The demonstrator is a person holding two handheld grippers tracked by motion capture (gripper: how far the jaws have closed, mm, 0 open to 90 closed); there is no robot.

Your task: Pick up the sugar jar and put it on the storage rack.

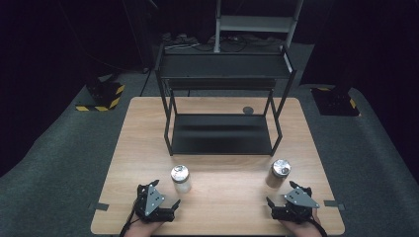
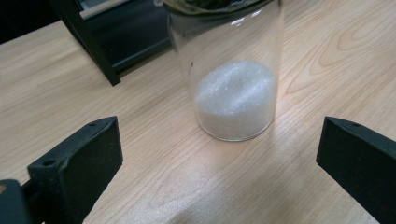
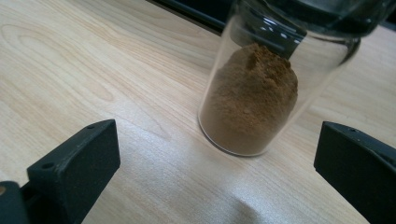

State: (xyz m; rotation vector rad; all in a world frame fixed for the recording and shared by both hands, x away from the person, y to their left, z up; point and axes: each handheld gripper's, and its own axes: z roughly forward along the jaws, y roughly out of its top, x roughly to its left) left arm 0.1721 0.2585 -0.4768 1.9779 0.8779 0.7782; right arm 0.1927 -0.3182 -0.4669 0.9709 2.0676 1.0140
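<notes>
— Both tongs are spread wide and hold nothing: the left gripper (image 1: pixel 157 203) and the right gripper (image 1: pixel 291 203) sit at the near edge of the wooden table (image 1: pixel 217 217), one at each side.

— And the black rack (image 1: pixel 222 134) behind them?

— Bare on both shelves, as far as I can see. So I'd judge the work has hardly begun; neither jar is gripped or lifted, and everything from the grasp onward is left to do (assuming the rack is where they go, which is my guess).

— Where are the jars against the jaws?

— The jar of white grains (image 2: pixel 233 100) stands upright just ahead of the left gripper (image 2: pixel 219 154), roughly centred in the gap but forward of the jaw tips, not touching. The jar of brown powder (image 3: pixel 252 105) stands likewise ahead of the right gripper (image 3: pixel 217 151), a little toward its right jaw, also clear of both. From above, each carries a silver lid (image 1: pixel 180 173).
</notes>
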